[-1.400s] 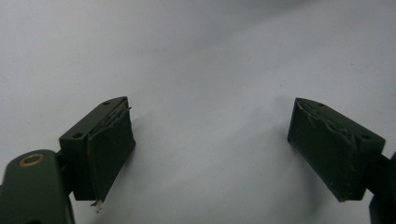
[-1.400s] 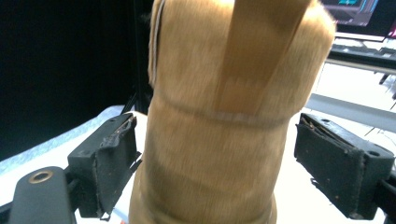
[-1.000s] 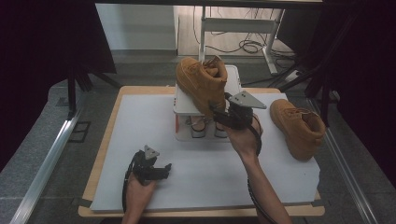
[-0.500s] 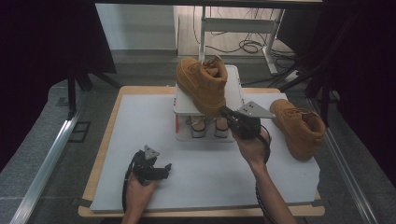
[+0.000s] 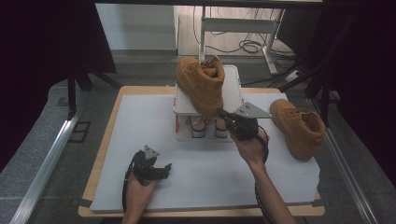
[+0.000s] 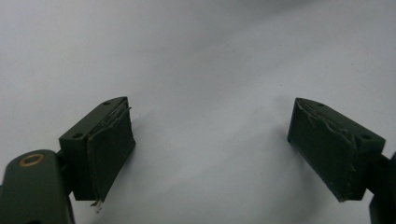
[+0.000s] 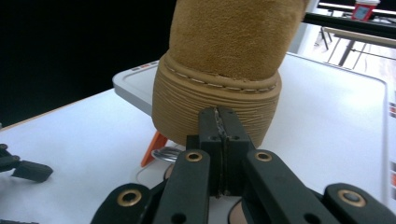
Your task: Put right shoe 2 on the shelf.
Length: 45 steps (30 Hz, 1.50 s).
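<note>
A tan suede boot (image 5: pixel 201 86) stands on the top of a white two-level rack (image 5: pixel 233 88), with the end of its ribbed sole (image 7: pixel 219 107) over the rack's front edge. My right gripper (image 5: pixel 223 113) points at that end of the sole; its jaws (image 7: pixel 220 114) are shut with nothing between them, the tips right at the sole. A second tan boot (image 5: pixel 296 128) lies on the white mat to the right. My left gripper (image 5: pixel 166 169) rests low on the mat near the front, jaws (image 6: pixel 210 144) open over bare mat.
The white mat (image 5: pixel 140 126) covers a wooden table. The rack's lower level holds a pair of small light shoes (image 5: pixel 205 128), and an orange piece (image 7: pixel 156 144) shows under the top shelf. Desk legs and cables (image 5: pixel 247 44) stand beyond the table. Dark curtains hang on both sides.
My right gripper has shifted slightly right and back from the boot's front end. The boot stays on the rack. The left hand has not moved.
</note>
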Each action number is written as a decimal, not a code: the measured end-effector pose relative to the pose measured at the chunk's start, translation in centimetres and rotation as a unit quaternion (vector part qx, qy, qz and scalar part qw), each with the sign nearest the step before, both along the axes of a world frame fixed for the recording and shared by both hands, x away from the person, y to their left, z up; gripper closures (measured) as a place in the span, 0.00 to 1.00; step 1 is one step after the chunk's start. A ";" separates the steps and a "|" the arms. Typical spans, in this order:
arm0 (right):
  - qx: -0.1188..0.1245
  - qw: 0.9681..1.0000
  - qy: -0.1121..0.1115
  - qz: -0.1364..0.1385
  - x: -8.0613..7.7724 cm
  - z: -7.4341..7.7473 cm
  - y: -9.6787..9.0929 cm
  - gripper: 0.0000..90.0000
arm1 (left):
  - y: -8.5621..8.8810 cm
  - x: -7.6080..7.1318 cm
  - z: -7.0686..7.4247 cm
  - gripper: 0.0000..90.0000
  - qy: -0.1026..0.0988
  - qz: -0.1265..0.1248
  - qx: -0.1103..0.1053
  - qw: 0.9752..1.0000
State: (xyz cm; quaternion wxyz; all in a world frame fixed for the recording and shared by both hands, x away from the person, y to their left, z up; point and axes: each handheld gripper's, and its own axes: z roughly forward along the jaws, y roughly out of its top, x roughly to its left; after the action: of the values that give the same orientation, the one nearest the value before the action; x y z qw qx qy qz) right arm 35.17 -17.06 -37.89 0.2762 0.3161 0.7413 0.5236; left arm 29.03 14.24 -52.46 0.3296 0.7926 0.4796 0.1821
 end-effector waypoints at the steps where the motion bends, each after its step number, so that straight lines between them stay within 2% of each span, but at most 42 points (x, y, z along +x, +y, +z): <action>1: -0.001 1.000 -0.001 0.004 0.0 0.0 0.3 1.00 | 0.0 0.0 0.0 0.15 0.000 0.000 0.000 1.000; 9: -0.009 1.000 -0.005 0.019 0.2 0.0 2.5 0.99 | 0.0 0.0 0.0 0.15 0.000 0.000 0.000 1.000; 29: -0.008 0.999 -0.001 0.045 1.0 -0.2 5.6 0.99 | 0.0 0.0 0.0 0.15 0.000 -0.001 -0.001 1.000; 33: -0.012 0.999 -0.005 0.050 1.0 -0.2 6.1 0.95 | 0.0 0.0 0.0 0.16 0.000 -0.002 -0.001 1.000; 37: -0.014 0.998 0.002 0.055 1.0 -0.1 5.9 0.90 | 0.0 0.0 0.0 0.15 0.000 -0.001 -0.002 1.000; 40: -0.015 0.999 -0.001 0.051 0.7 -0.1 5.6 0.82 | 0.0 0.0 0.0 0.16 0.000 -0.001 -0.002 1.000; 45: -0.019 0.999 -0.008 0.049 0.1 -0.2 4.8 0.64 | 0.0 0.0 0.0 0.16 0.000 -0.001 -0.002 1.000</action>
State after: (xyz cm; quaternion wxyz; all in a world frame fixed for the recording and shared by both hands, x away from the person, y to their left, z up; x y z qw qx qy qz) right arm 35.30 -12.29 -38.12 0.2621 0.2696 0.7632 0.5254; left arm 29.03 14.23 -52.48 0.3314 0.7924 0.4789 0.1813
